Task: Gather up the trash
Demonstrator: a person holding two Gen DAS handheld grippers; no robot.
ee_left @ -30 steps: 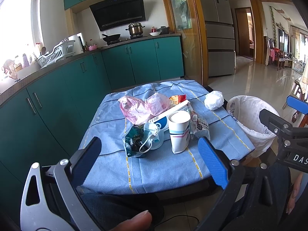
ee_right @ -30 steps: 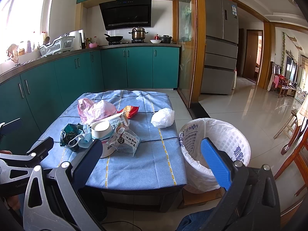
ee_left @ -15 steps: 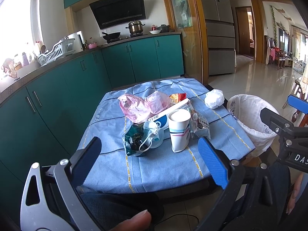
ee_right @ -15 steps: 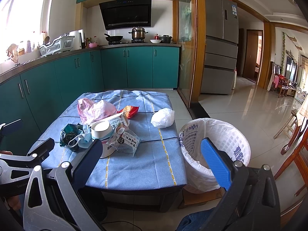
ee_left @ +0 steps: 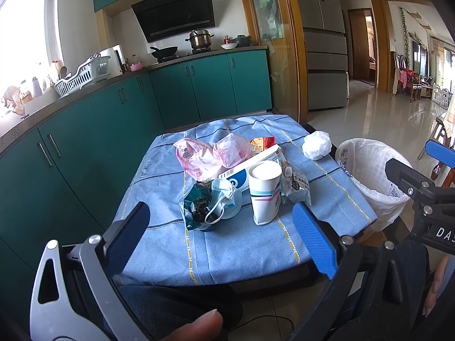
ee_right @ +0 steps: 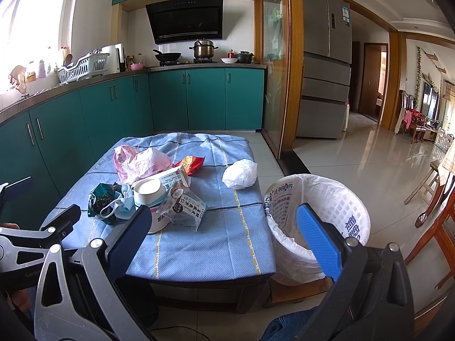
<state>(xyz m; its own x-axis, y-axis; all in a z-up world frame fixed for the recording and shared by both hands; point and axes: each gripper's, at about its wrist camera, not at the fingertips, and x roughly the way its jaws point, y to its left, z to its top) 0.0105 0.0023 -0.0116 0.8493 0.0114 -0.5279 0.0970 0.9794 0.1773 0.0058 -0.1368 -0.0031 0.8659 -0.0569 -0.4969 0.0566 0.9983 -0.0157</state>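
Observation:
Trash lies on a low table under a blue cloth [ee_left: 227,244]: a paper cup [ee_left: 265,191], a blue face mask [ee_left: 224,199] on a dark green wrapper [ee_left: 196,203], pink plastic bags [ee_left: 207,153], a white carton [ee_left: 250,164], a printed snack packet [ee_right: 184,209], an orange wrapper [ee_right: 193,163] and a crumpled white bag [ee_right: 240,174]. A white lined trash basket [ee_right: 335,199] stands at the table's right. My left gripper [ee_left: 219,227] is open in front of the table's near edge, holding nothing. My right gripper [ee_right: 224,227] is open too, between table and basket.
Teal cabinets [ee_left: 113,108] run along the left and the far wall, with a dish rack [ee_left: 82,76] and pots on the counter. A grey fridge [ee_right: 327,65] and a tiled floor [ee_right: 369,153] lie to the right. Wooden furniture legs [ee_right: 438,193] stand at the far right.

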